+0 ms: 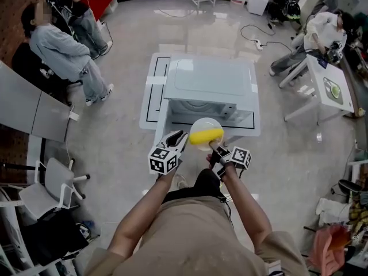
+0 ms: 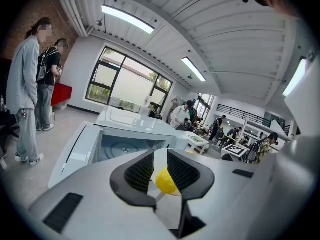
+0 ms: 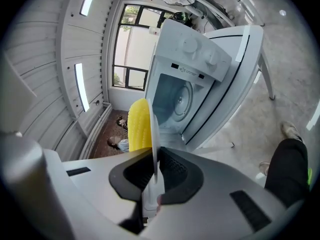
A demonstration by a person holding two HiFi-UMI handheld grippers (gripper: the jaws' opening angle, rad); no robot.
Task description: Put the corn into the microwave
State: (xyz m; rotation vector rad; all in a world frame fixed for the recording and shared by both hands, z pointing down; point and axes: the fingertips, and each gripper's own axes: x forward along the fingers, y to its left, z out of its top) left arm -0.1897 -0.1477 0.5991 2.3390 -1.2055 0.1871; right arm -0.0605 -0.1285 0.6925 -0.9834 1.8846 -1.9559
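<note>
A yellow corn cob (image 1: 206, 135) lies on a small white plate (image 1: 202, 124) held in the air just in front of the white microwave (image 1: 213, 76). The microwave's door (image 2: 75, 146) stands open and its cavity with the turntable (image 2: 124, 149) shows. My left gripper (image 1: 183, 137) is shut on the plate's left rim, and the corn (image 2: 166, 180) shows past its jaws. My right gripper (image 1: 214, 148) is shut on the plate's near rim (image 3: 155, 134), with the corn (image 3: 139, 124) lying beside it on the plate.
The microwave stands on a low white table (image 1: 150, 105). People sit at the far left (image 1: 63, 53) and at a table at the right (image 1: 330, 88). A cable (image 1: 259, 39) runs over the floor behind. A white chair (image 1: 49, 188) stands at my left.
</note>
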